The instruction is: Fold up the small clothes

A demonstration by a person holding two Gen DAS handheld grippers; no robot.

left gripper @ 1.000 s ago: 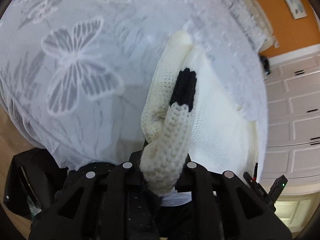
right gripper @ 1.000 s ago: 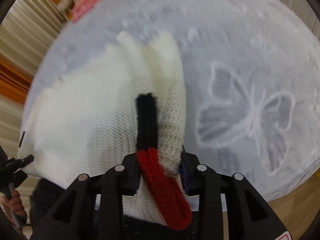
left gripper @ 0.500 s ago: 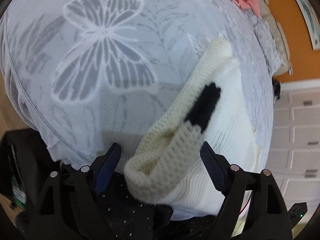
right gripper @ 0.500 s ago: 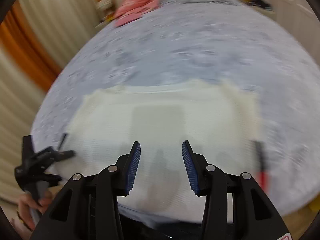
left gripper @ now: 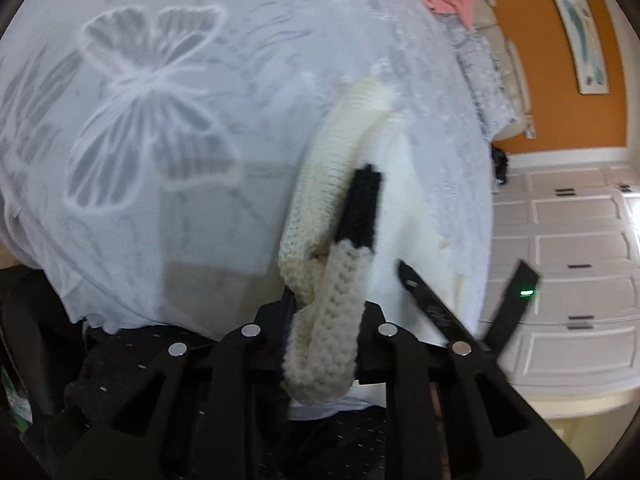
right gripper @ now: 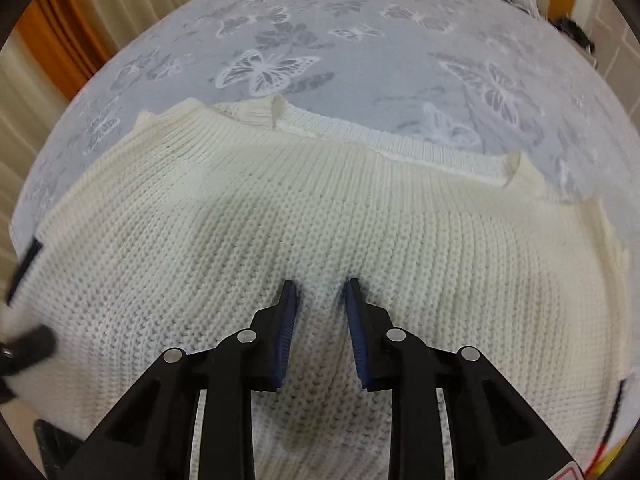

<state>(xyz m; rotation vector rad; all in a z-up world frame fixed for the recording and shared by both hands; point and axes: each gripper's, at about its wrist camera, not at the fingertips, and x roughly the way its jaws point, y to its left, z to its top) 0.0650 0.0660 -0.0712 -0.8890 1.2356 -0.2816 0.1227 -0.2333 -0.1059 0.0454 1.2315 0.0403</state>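
Cream knit sweater [right gripper: 320, 216] lies spread flat on the butterfly bedspread [right gripper: 360, 40]. My left gripper [left gripper: 320, 328] is clamped on the sleeve cuff [left gripper: 324, 320], bunched thick between the jaws. My right gripper [right gripper: 318, 320] hovers parted just over the sweater body, holding nothing. Judgement: soft, chunky, light, stretchy, sags when lifted. Best holds are ribbed edges, namely cuff, hem and neckline [right gripper: 400, 148].

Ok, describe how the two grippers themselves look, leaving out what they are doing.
Both are matte black plastic with triangular cut-outs in the frame and round silver studs along the top. The right gripper has ribbed dark blue pads lining its jaws and a red-edged label at its lower right corner. On the left gripper the pads are mostly hidden. No cables or sleeves show.
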